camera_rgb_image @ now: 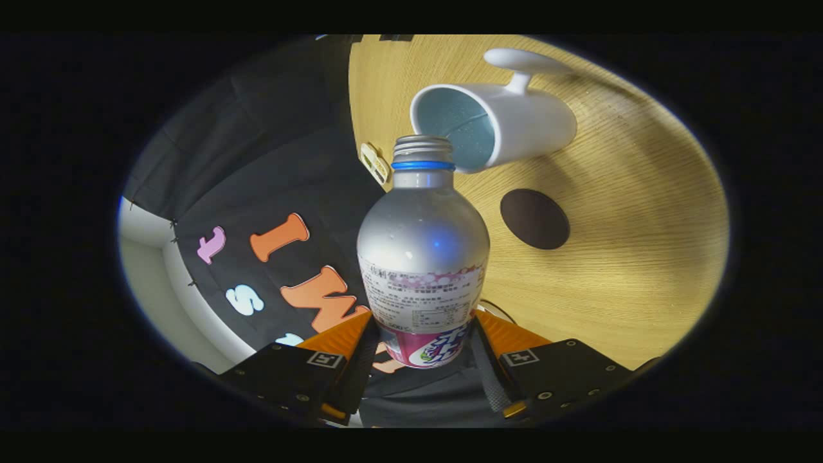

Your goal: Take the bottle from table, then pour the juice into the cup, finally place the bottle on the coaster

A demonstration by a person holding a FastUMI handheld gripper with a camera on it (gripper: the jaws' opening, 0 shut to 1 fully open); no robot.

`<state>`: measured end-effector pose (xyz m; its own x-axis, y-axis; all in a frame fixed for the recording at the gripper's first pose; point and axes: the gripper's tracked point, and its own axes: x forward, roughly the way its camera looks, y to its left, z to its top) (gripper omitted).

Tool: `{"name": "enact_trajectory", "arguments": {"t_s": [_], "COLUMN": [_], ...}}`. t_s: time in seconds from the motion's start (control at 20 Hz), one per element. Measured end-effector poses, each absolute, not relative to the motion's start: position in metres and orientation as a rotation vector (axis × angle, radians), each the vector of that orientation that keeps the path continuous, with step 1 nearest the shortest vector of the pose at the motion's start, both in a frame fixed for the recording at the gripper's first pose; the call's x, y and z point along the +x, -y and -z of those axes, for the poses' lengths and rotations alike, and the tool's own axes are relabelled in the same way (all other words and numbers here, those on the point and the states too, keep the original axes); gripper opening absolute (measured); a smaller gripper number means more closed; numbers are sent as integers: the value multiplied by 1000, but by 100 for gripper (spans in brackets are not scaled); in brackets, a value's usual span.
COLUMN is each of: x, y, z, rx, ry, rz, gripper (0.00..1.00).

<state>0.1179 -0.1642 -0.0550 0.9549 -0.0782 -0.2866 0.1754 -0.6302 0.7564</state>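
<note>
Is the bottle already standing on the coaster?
No, the bottle is clamped between the gripper's fingers, mouth at the cup; the coaster lies bare.

You can read nothing for certain here. The bottle (422,244), pinched between both fingers of the gripper (424,360), carries a label (421,302) whose print is too fine to read. Square coded markers (325,359) sit at its 7 and 5 o'clock.

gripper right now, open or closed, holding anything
gripper: closed on the bottle, its open mouth tipped at the cup.
</note>
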Motion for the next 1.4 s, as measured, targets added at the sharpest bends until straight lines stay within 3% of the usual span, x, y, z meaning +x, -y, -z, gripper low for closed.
{"name": "enact_trajectory", "arguments": {"t_s": [1.4], "x": [127], "y": [171], "z": [52], "rx": [2267], "ry": [-68], "rz": [389], "gripper": [74]}}
